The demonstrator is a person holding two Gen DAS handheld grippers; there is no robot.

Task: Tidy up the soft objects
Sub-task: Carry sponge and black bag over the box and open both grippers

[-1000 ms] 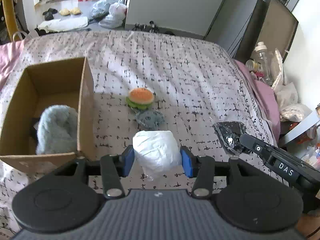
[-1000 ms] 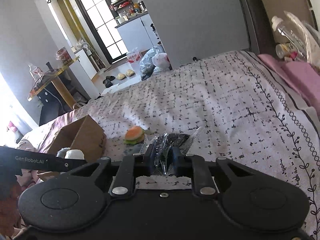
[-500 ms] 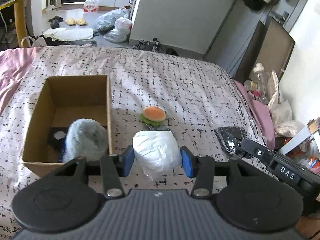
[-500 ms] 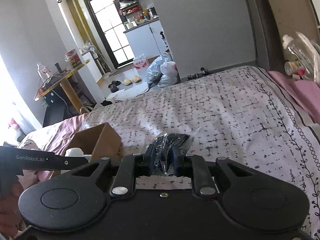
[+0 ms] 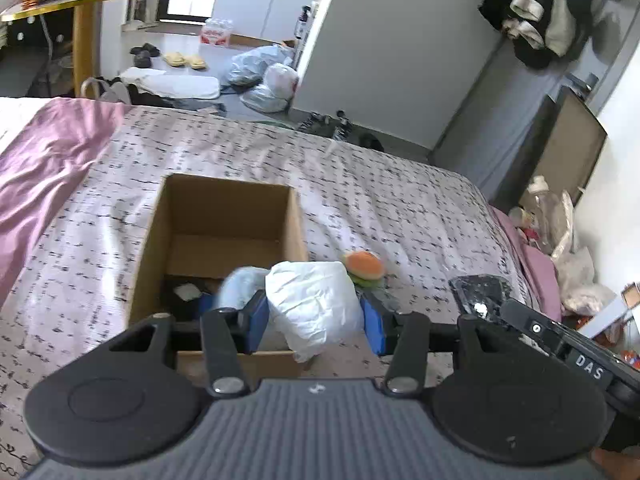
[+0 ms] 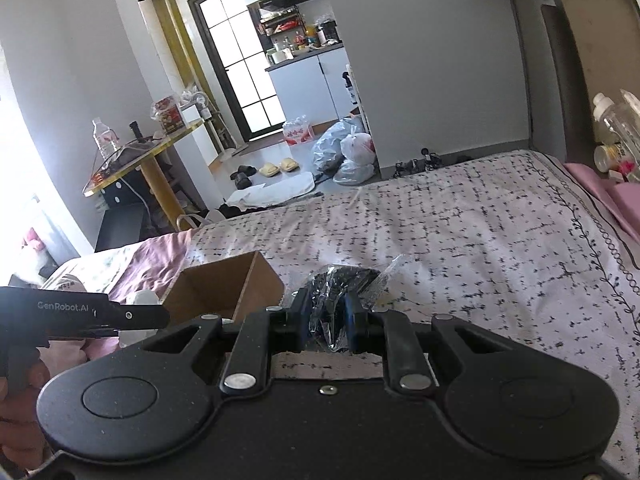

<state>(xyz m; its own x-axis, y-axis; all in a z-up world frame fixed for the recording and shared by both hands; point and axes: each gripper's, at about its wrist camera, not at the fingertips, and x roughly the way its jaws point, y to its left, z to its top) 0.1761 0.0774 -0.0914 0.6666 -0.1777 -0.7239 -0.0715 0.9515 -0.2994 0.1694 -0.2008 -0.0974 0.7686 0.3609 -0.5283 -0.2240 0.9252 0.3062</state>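
Note:
My left gripper is shut on a white soft bundle and holds it over the near right corner of an open cardboard box on the bed. A pale blue fluffy toy lies inside the box. A plush burger lies on the bed right of the box. My right gripper is shut on a black item in clear plastic wrap, held above the bed; it also shows in the left wrist view. The box shows in the right wrist view.
The bed has a white patterned cover and a pink sheet at the left. Bottles and bags crowd the right bedside. Beyond the bed foot, plastic bags and slippers lie on the floor.
My left gripper has risen and moved left with the white bundle, from beside the box to over its near right corner. My right gripper has lifted with the wrapped black item.

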